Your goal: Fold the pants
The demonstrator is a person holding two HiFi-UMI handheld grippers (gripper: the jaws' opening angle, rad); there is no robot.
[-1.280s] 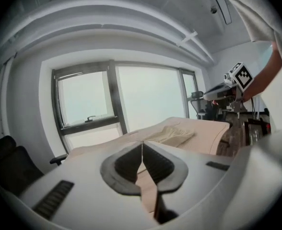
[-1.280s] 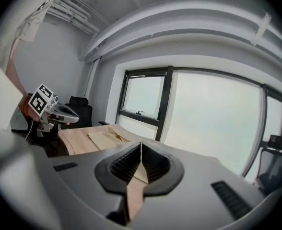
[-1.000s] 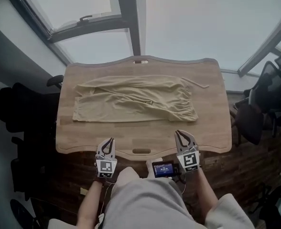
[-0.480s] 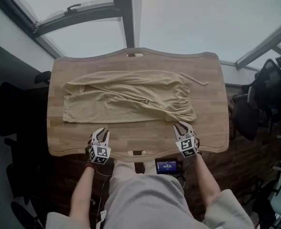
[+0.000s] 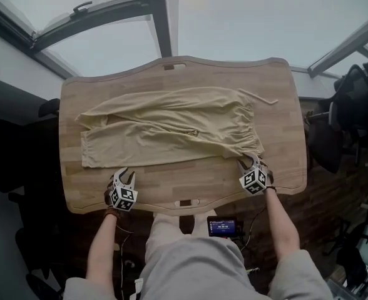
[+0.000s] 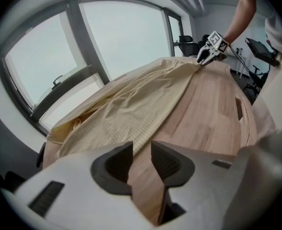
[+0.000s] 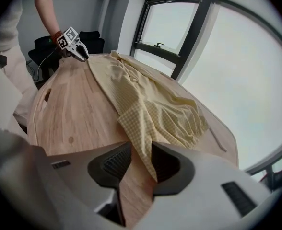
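Observation:
Pale yellow pants [image 5: 171,127] lie flat across the wooden table [image 5: 171,186], waistband to the right, leg ends to the left. My left gripper [image 5: 122,175] sits low over the table just short of the near leg hem; in the left gripper view the hem corner [image 6: 137,140] ends right at the gap of the left gripper [image 6: 142,150], whose jaws are opening over bare wood. My right gripper [image 5: 250,162] is at the near waistband corner. In the right gripper view that corner [image 7: 143,164] lies between the opening jaws of the right gripper [image 7: 141,152], and the pads do not press it.
A drawstring [image 5: 259,97] trails from the waistband towards the far right edge. Dark office chairs stand to the right [image 5: 353,111] and left [image 5: 15,149] of the table. A small device with a lit screen [image 5: 223,226] rests at the person's lap. Large windows lie beyond the table.
Both grippers have dropped and gone forward from the table's near edge to the pants' near edge, spreading apart. Their jaws, shut a second ago, now stand apart.

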